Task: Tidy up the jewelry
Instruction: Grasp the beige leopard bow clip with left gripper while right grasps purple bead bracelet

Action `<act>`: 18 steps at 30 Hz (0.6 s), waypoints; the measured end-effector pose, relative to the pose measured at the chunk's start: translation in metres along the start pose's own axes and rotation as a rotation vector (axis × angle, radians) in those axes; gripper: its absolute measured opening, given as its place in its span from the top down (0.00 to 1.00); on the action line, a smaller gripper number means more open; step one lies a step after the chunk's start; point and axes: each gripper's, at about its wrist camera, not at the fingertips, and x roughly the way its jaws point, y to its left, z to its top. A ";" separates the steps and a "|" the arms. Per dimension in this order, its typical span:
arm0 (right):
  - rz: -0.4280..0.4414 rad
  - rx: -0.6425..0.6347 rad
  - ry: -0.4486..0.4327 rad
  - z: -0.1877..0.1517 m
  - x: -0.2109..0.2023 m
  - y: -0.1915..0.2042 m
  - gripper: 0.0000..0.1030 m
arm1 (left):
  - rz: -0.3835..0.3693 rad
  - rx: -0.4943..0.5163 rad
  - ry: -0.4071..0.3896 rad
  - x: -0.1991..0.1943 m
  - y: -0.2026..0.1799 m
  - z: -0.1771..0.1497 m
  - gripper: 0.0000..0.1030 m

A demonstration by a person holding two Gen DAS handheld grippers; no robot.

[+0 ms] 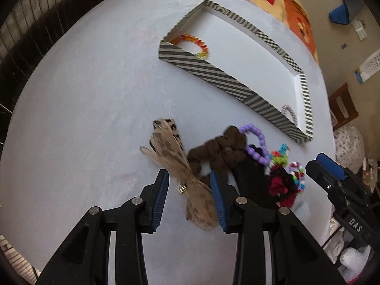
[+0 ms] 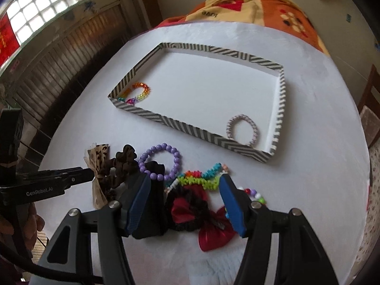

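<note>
A striped tray [image 1: 209, 67] [image 2: 166, 120] lies on the white table and holds an orange bead bracelet [image 1: 192, 44] [image 2: 140, 92] and a pale pink bracelet [image 2: 242, 130] [image 1: 289, 111]. A pile lies in front of the tray: a leopard-print bow [image 1: 180, 166] [image 2: 97, 166], a brown scrunchie [image 1: 218, 152] [image 2: 123, 163], a purple bead bracelet [image 1: 257, 144] [image 2: 161, 163], a black scrunchie [image 2: 152, 204], a red bow [image 2: 206, 223] and colourful bead strings [image 2: 204, 178]. My left gripper [image 1: 188, 182] is open, its jaws on either side of the leopard bow's knot. My right gripper [image 2: 184, 187] is open above the red bow.
A patterned orange and yellow blanket [image 2: 249, 7] lies beyond the table's far edge. A wooden chair [image 1: 344, 104] stands at the right. Dark slatted panelling [image 2: 71, 54] runs along the left. The right gripper [image 1: 332, 173] shows at the right of the left wrist view.
</note>
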 end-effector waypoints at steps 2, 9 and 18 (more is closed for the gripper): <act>-0.014 -0.035 0.010 0.005 0.010 0.003 0.39 | 0.003 -0.009 0.013 0.006 0.000 0.002 0.73; 0.006 -0.106 0.067 0.019 0.046 0.008 0.47 | 0.062 0.017 0.035 0.021 -0.006 0.007 0.73; 0.012 -0.207 0.130 0.027 0.085 0.018 0.61 | 0.124 0.029 0.046 0.032 -0.011 0.013 0.73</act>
